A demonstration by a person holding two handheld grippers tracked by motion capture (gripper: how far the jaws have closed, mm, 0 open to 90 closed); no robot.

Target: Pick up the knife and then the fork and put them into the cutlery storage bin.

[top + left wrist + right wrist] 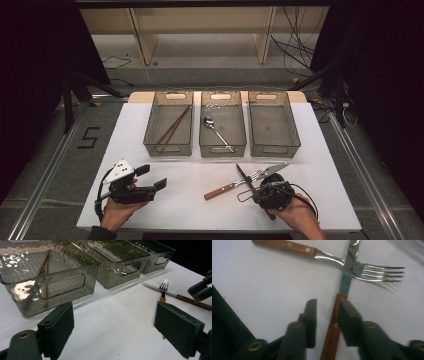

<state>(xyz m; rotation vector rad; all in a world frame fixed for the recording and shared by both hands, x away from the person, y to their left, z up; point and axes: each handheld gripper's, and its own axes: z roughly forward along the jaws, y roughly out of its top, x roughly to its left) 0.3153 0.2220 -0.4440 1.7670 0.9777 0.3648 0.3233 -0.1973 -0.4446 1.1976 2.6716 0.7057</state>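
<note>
Right gripper view: the knife (337,315) handle is seen between the half-open, non-pressing jaws of the right gripper (327,315), its blade crossing the fork (352,266) ahead.

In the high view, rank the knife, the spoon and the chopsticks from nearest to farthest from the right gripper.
1. Knife: under the right gripper, its wooden handle between the parted jaws, blade crossing the fork.
2. Spoon: in the middle bin, straight ahead.
3. Chopsticks: in the left bin, farthest off.
</note>
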